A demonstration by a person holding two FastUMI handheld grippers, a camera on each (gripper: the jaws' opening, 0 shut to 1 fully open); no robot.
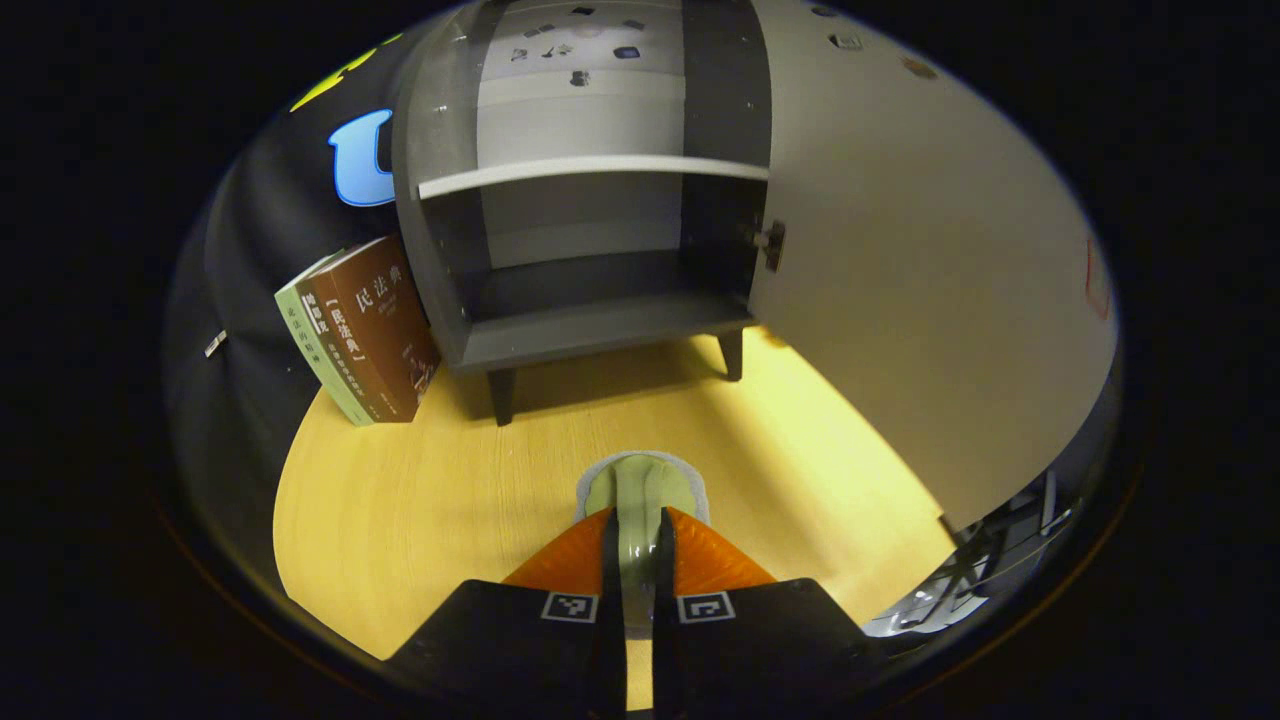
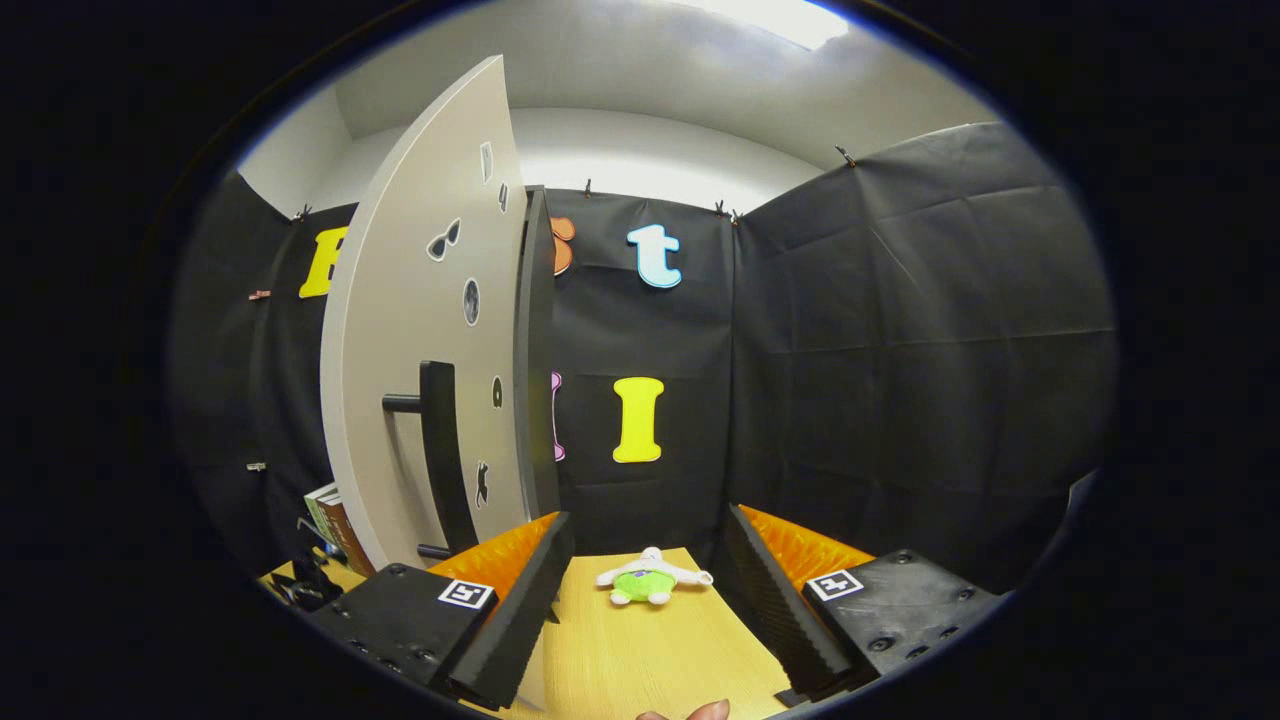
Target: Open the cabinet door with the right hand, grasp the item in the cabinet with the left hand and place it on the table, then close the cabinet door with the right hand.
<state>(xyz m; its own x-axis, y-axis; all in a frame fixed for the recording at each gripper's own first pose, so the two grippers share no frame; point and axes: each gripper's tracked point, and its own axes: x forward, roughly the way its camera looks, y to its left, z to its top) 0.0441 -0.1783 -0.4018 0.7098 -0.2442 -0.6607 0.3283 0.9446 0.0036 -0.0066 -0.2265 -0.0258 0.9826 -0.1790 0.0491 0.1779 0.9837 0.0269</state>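
Left gripper (image 1: 637, 555) bottom centre, clenched on a green-and-grey item (image 1: 640, 490) over the table (image 1: 420, 500). Cabinet (image 1: 590, 330) upper centre, door (image 1: 930, 300) swung open at right, shelves bare. Books (image 1: 365, 330) left, Chinese titles on spines. Right gripper (image 2: 648, 590) released; plush toy (image 2: 650, 580) on table beyond, door handle (image 2: 440, 450) at left.

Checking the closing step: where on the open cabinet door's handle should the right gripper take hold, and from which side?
Grip the handle mid-length, between its two mounts, coming at the outer face of the door. The bar is upright and stands off the panel, so the open right gripper could probably straddle it sideways.
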